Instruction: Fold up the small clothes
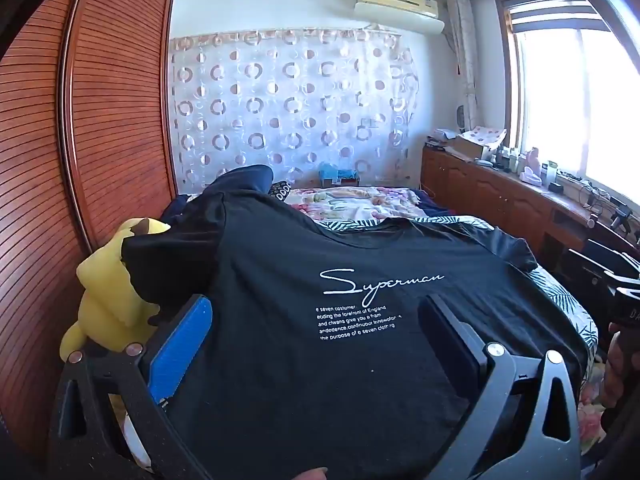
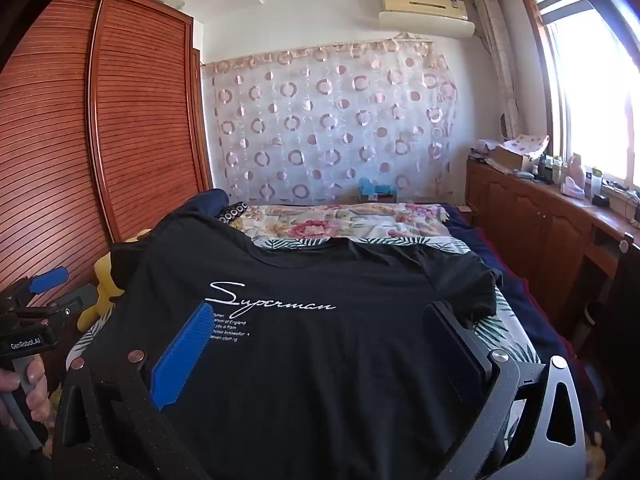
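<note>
Your black T-shirt lies spread across the bed at frame centre, its left sleeve half hiding a yellow plush toy. Your left gripper and right gripper gape wide, empty; their bases are cut off below.

A bed carries everything here, covered by a sheet printed with dark green leaves on white, which shows at the right edge and in a strip beyond the shirt's collar. A black T-shirt lies spread face up across the near part of the bed, white script and small lines of print on its chest, collar toward the far end, one short sleeve crumpled near the right edge. Beyond it a floral quilt in pink and cream lies across the far part. A dark blue cloth is heaped at the far left. A yellow plush toy sits at the bed's left edge, partly under the shirt's left sleeve.
</note>
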`<control>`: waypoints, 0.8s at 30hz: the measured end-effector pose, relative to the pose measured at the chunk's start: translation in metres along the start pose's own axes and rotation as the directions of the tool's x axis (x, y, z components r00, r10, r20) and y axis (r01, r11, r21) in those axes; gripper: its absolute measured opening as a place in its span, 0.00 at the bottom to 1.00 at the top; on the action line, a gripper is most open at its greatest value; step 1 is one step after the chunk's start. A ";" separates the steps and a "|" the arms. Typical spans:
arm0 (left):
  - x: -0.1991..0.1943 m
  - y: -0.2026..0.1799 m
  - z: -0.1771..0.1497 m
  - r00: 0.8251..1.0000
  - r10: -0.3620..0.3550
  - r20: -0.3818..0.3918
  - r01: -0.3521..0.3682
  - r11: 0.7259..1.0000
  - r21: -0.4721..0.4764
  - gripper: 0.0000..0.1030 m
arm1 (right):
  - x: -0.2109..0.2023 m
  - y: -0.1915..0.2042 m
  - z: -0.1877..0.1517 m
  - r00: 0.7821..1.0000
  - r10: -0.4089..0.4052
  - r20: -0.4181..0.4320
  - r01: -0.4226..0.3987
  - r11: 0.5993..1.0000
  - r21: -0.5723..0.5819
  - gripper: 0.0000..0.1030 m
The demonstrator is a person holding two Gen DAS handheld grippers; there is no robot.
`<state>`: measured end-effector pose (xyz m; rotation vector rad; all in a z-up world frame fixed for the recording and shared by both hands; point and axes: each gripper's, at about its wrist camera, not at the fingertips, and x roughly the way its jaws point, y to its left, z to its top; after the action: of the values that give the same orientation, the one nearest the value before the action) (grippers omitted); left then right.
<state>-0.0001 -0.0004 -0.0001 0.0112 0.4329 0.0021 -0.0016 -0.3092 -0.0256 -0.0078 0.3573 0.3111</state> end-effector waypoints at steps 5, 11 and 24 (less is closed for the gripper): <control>-0.002 0.002 -0.001 1.000 0.002 -0.002 -0.002 1.000 -0.021 1.00 | -0.001 -0.001 0.000 1.000 0.011 -0.004 -0.011 1.000 0.022 1.00; 0.002 -0.003 -0.001 1.000 -0.013 -0.006 0.013 1.000 -0.015 1.00 | 0.000 -0.007 0.001 1.000 0.015 -0.003 -0.015 1.000 0.015 1.00; -0.011 -0.003 0.004 1.000 -0.019 0.006 0.019 1.000 -0.014 1.00 | -0.003 -0.001 -0.002 1.000 0.014 0.010 -0.014 1.000 0.002 1.00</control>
<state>-0.0080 -0.0037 0.0083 -0.0069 0.4267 -0.0137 -0.0044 -0.3113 -0.0267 -0.0015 0.3479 0.3240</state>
